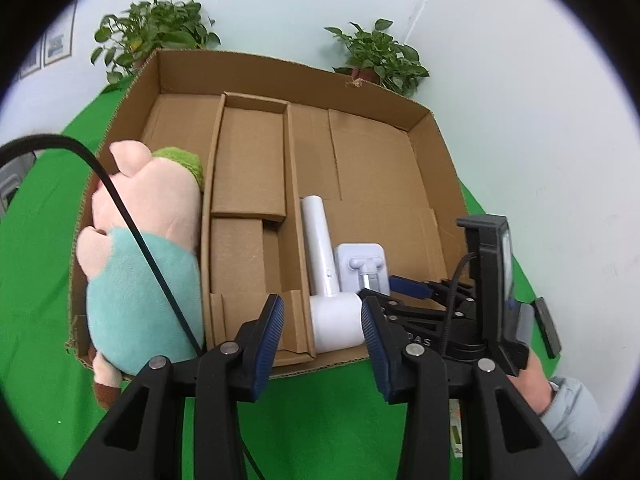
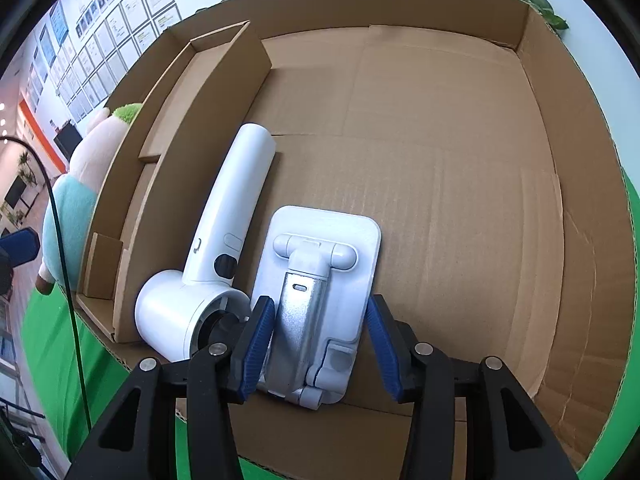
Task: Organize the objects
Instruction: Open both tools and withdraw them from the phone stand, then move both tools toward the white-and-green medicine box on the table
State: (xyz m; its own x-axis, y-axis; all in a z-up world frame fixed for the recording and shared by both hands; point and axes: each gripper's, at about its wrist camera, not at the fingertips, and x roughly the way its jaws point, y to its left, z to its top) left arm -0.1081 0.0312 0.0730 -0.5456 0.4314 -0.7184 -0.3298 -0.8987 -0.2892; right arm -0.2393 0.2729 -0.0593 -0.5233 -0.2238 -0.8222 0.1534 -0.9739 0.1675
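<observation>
Your right claw [image 2: 318,342] straddles the white bracket [image 2: 320,280] beside the hair dryer [image 2: 224,240], jaws apart; your left claw [image 1: 322,340] hangs spread too.

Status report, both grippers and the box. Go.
Left gripper open, empty. Right gripper open around white stand in cardboard box. Hair dryer against its left side.

Only partial letters "DAS" show on the right gripper [image 1: 416,292] body.

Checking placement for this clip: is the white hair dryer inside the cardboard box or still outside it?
Inside. The hair dryer lies flat on the floor of the cardboard box, against the divider, beside the white holder.
</observation>
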